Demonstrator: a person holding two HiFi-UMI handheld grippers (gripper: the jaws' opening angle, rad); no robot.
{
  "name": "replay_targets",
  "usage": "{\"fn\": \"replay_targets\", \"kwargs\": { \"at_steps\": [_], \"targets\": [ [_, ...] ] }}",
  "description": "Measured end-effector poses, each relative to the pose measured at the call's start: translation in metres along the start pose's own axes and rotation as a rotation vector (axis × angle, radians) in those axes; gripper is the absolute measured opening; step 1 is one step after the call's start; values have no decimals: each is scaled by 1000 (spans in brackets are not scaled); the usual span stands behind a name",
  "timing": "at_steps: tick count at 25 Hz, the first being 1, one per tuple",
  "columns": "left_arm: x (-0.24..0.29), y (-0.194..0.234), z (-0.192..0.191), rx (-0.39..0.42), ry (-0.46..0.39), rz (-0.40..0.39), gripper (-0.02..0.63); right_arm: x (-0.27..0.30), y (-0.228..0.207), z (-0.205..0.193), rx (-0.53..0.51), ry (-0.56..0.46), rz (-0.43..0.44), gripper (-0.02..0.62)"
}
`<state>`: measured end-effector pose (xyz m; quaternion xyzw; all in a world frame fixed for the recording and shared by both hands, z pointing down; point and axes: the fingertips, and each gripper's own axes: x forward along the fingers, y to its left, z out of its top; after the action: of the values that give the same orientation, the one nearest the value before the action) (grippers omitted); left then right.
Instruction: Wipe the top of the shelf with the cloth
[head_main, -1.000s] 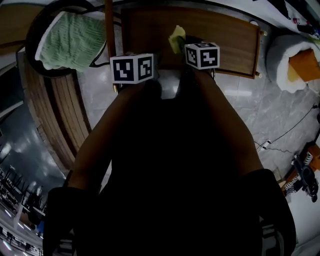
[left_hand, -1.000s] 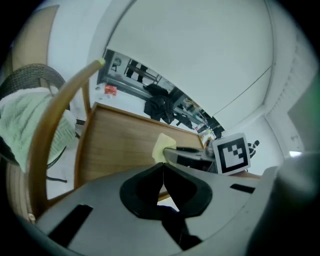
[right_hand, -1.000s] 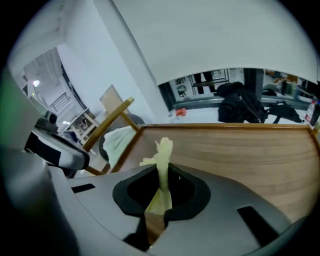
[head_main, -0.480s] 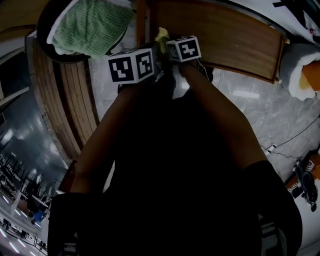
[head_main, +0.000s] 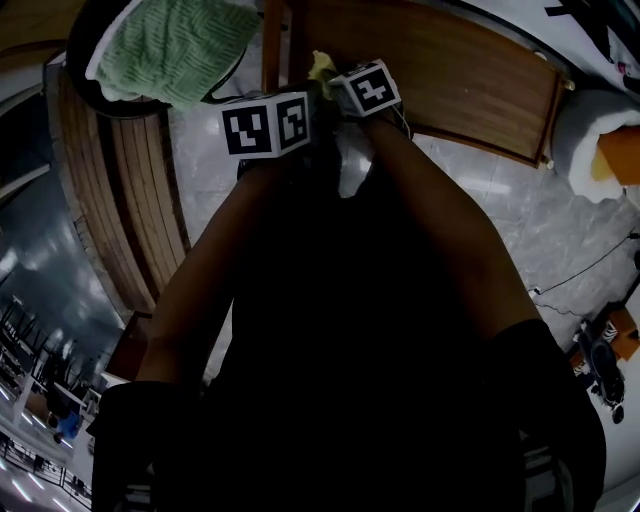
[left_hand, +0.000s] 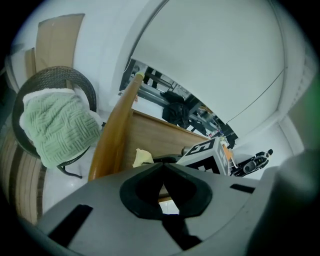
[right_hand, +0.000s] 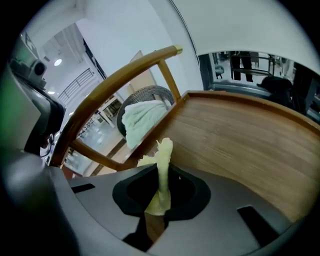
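In the head view the person's dark arms (head_main: 330, 300) and body fill the lower picture, and two marker cubes (head_main: 265, 125) cover both claw tips, so only a yellow tip of the one cloth (head_main: 322, 66) shows at the left end of the shelf (head_main: 450, 70). The shelf top is cut off by the upper edge of the picture. The right claw (right_hand: 159, 192) is clenched on the cloth, which stands as a narrow twisted strip. Its long axis runs straight out from the jaws toward the shelf's left end and the curved wooden rail (right_hand: 120, 82) beside it. The strip appears to hang just above the shelf's near edge, though contact with the wood cannot be made out. The left claw (left_hand: 162, 187) hovers just left of the right one at the same end of the shelf, its jaws brought together with nothing between them. Left of the shelf, beyond the rail, one green knitted towel (head_main: 175, 45) lies in what looks like a dark round wicker seat (left_hand: 60, 75), partly cut off in the head view.
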<state>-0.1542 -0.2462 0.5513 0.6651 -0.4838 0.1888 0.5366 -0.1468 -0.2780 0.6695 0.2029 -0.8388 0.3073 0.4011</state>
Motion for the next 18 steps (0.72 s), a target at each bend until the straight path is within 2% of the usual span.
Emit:
{"fn": "replay_targets", "kwargs": {
  "at_steps": [4,18],
  "targets": [
    [19,-25,-1,10,8,-11,12,-25,-28,-14,18,-6,-31,48],
    [117,-158,-33,113,114,-110,12,-150,-162,-114,164,-42,-198,49]
  ]
}}
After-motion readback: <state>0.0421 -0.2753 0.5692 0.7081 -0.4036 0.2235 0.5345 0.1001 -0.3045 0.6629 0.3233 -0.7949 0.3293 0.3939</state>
